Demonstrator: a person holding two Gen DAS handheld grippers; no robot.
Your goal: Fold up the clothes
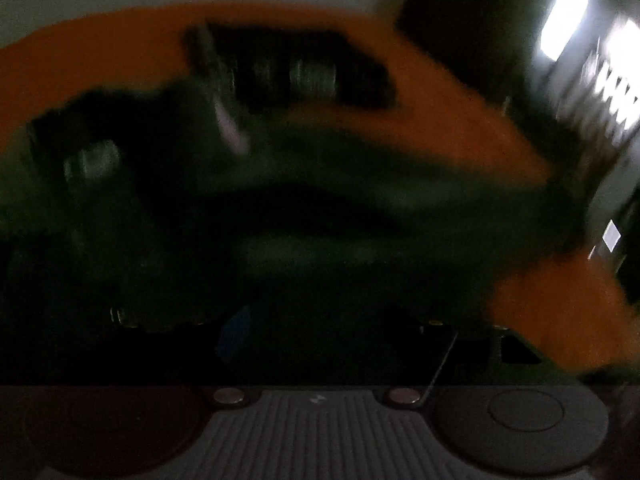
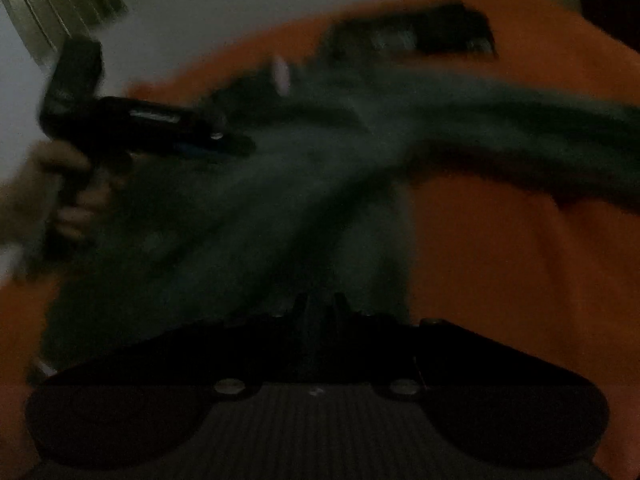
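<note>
A dark green garment (image 2: 280, 184) is lying rumpled across an orange surface (image 2: 520, 264), blurred in dim light. The right gripper (image 2: 320, 304) is closing its two fingers close together on the cloth's near edge. At left, a hand (image 2: 68, 184) is holding the left gripper (image 2: 224, 142) over the fabric.
</note>
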